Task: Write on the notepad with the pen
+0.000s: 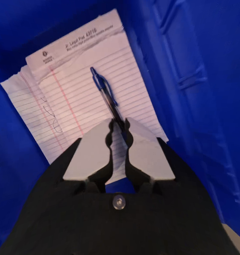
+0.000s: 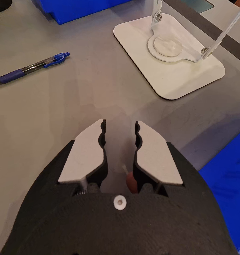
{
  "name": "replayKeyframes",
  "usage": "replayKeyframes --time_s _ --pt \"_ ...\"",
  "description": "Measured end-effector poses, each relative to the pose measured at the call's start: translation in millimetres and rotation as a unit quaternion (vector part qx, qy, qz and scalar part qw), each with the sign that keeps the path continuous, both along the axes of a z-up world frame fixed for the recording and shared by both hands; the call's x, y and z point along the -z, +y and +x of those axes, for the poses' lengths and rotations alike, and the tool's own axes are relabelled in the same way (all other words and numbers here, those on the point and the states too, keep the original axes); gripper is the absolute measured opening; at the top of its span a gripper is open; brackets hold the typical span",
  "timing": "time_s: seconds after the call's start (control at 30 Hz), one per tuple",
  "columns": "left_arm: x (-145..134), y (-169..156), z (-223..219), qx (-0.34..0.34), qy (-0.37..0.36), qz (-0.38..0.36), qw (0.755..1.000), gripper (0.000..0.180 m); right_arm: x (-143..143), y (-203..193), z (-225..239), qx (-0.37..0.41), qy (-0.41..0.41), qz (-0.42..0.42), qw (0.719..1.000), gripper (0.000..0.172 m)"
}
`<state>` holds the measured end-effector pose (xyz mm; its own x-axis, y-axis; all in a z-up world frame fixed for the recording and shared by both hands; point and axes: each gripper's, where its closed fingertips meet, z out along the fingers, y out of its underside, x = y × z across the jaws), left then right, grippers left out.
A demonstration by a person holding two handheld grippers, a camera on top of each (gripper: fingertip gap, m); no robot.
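Note:
In the left wrist view a white lined notepad (image 1: 97,77) lies on the floor of a blue bin (image 1: 199,124). A blue clear-barrelled pen (image 1: 102,88) rests on the pad, its clicker end pointing away from me. My left gripper (image 1: 118,121) is closed around the pen's near end. The pen runs slantwise between the pads, touching the left fingertip (image 1: 111,124) and, lower down, the right pad. My right gripper (image 2: 120,122) is open and empty above the grey table (image 2: 61,110). A second blue pen (image 2: 29,67) lies on the table to its far left.
A loose lined sheet with pen scribbles (image 1: 26,104) sticks out from under the pad on the left. The bin walls rise close on the right. In the right wrist view a white stand base (image 2: 171,71) sits ahead right, and a blue bin (image 2: 75,9) stands at the back. Some 35 centimeters of space lies between my two pairs of fingers.

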<state>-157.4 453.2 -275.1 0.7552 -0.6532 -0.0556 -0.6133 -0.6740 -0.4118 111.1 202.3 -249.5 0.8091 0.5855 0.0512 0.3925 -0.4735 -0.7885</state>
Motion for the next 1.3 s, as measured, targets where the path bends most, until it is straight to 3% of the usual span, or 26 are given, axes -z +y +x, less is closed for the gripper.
replayKeyframes --time_s 0.13,0.2,0.3,0.43,0.53,0.67,0.73,0.87,1.1,1.3 --pt "-1.7 4.1 -3.9 0.015 0.052 0.033 0.998 0.01 -1.2 -0.8 -1.2 -0.005 0.007 -0.002 1.0 0.041" --pt "-13.3 1.4 -1.1 0.008 0.011 0.041 0.999 0.01 -2.1 -1.6 -1.1 -0.007 0.01 -0.002 1.0 0.041" --pt "-61.9 -11.3 -9.3 -0.009 -0.061 0.088 0.994 0.01 -3.3 -2.5 -1.5 -0.009 0.015 -0.002 1.0 0.04" --pt "-137.6 -74.3 -10.4 0.007 -0.187 0.132 0.974 0.01 -3.7 -3.3 -2.9 -0.013 0.018 -0.004 1.0 0.04" --pt "-156.6 -142.0 8.1 0.048 -0.234 0.126 0.963 0.009 -4.1 -3.5 -3.6 -0.014 0.022 -0.005 1.0 0.04" --pt "-135.0 -213.5 53.5 0.064 -0.312 0.082 0.944 0.009 -4.9 -4.6 -5.7 -0.017 0.019 -0.003 1.0 0.04" --pt "-108.9 -232.5 73.1 0.064 -0.333 0.046 0.94 0.009 -4.8 -5.1 -6.5 -0.019 0.017 -0.003 1.0 0.04" --pt "-76.2 -246.2 99.8 0.035 -0.4 -0.027 0.916 0.01 -3.5 -5.6 -6.9 -0.02 0.013 -0.003 1.0 0.04" --pt "-56.4 -237.7 83.7 -0.006 -0.361 0.003 0.933 0.009 -3.1 -5.6 -5.7 -0.02 0.015 -0.006 1.0 0.04" --pt "-31.7 -243.1 69.6 -0.045 -0.355 -0.028 0.933 0.009 -1.2 -6.2 -7.2 -0.023 0.014 -0.01 1.0 0.04"
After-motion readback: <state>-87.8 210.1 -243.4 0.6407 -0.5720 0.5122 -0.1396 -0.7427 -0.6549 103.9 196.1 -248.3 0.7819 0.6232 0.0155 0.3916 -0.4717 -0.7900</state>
